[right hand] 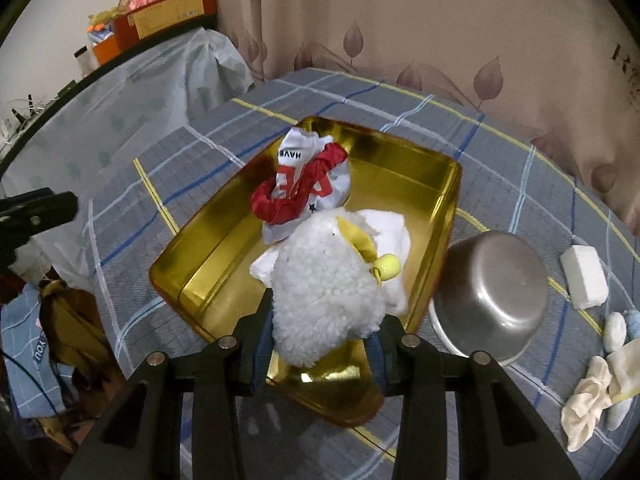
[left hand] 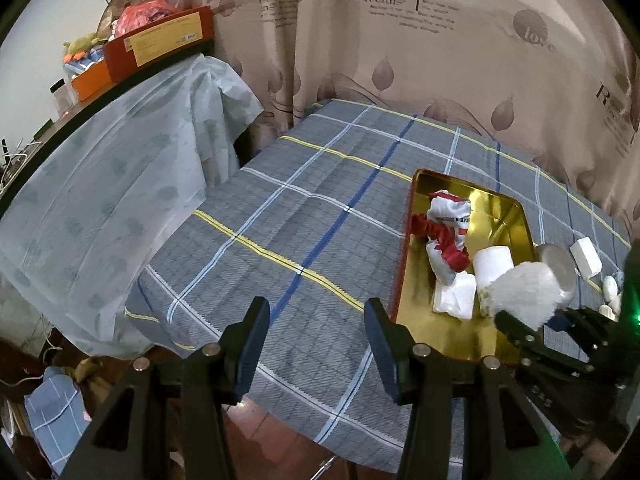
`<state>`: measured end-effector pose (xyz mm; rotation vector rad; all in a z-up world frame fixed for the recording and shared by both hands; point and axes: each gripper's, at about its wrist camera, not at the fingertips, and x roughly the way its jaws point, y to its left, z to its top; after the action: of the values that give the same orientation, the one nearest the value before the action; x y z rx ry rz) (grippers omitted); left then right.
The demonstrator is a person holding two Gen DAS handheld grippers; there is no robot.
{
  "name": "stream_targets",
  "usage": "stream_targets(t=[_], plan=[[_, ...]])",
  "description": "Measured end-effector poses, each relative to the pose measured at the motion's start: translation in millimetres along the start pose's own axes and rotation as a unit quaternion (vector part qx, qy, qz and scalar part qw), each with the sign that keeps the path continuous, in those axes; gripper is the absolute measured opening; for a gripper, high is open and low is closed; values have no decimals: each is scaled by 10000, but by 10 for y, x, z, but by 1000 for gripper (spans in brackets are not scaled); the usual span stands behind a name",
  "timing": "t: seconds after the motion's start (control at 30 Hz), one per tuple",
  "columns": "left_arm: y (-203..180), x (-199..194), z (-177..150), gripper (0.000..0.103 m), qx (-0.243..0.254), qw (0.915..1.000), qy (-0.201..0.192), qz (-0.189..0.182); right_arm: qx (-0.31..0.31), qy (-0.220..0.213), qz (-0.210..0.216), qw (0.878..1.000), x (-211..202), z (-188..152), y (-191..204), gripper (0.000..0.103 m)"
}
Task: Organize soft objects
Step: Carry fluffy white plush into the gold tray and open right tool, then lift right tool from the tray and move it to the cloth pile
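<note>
The right hand-held gripper (right hand: 320, 344) is clamped on a fluffy white plush toy (right hand: 326, 288), which hangs over the near end of the gold tin tray (right hand: 192, 280); a small yellow ball (right hand: 387, 267) on a cord dangles at the toy's right side; the left hand-held gripper (left hand: 316, 344) has its fingers apart with nothing between them, over the near edge of the plaid-covered tabletop (left hand: 280, 216), just left of the tray's red outer wall; the wide stretch of cloth to the tray's left and back lies bare up to the curtain (left hand: 400, 60), while the near edge drops off to the floor; inside the tray lie a crumpled white-and-red garment (right hand: 304, 184) toward the far end and white folded cloths (left hand: 454, 296) nearer, with the far right corner showing bare gold; just beside the tray's right wall a steel bowl (right hand: 490, 296) lies tilted on its side, close to the wall; farther right sit a white block (right hand: 584, 278), then pale socks (right hand: 592, 396) and small light bundles near the right edge; to the far left a pale cloth (left hand: 120, 184) hangs over a higher surface bearing a red box (left hand: 160, 40).
</note>
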<state>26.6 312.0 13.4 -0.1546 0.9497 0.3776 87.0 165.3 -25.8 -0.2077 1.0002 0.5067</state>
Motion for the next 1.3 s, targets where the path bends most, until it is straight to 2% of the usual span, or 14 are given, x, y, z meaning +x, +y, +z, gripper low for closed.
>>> stream_targets(t=[0.17,0.3,0.43,0.7,0.8,1.07,1.3], plan=[[-11,5,-10,50,17,10000,17,-6,-62,106,-60,9999,144,38,51,38],[-26,22,-23,50,32,10000,43,-21,34,144,-82,9999,185,53,24,48],[-33,35,-24,50,43,10000,64,-19,112,142,-85,9998,181,75,-6,53],[-57,46,-31,50,70,10000,67,-14,114,-36,-4,9999,49,112,-9,62],[-82,48,-49,50,102,9999,68,-10,126,-173,21,9998,-51,140,-12,70],[-113,54,-50,50,176,9998,60,-4,194,-391,33,9990,-313,104,-98,71],[-167,74,-59,50,257,9996,70,54,396,-379,-107,9984,-521,-180,-366,71]])
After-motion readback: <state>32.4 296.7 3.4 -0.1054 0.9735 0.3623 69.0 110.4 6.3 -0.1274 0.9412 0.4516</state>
